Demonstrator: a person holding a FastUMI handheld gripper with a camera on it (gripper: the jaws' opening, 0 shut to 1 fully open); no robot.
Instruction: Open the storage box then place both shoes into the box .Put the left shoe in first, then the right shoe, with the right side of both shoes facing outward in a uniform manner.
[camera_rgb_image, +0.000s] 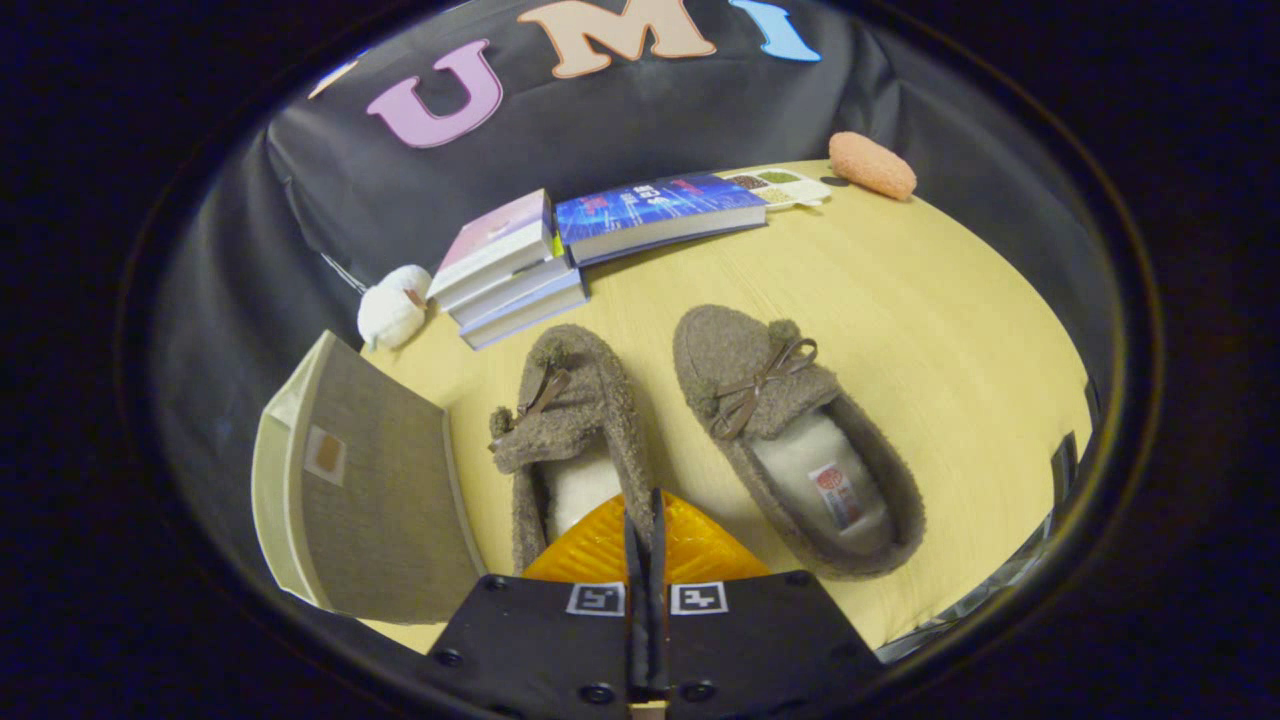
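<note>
Two brown fuzzy slippers with bows lie side by side on the yellow table, toes pointing away. The left shoe (575, 420) is just ahead of my fingers, and its heel end is hidden under them. To the right of it the right shoe (790, 440) lies angled, showing its white lining. The storage box (375, 490), with a grey fabric panel and cream sides, stands left of the left shoe; its grey panel looks closed. My gripper (645, 510) is shut, fingers together over the left shoe's heel rim, with nothing seen between them.
Beyond the shoes lie a stack of books (510, 275) and a blue book (660, 215). A white plush toy (393, 308) sits left of the stack. A small tray (785, 187) and an orange sponge (872, 165) rest at the far edge. Bare table (950, 330) extends right of the right shoe.
</note>
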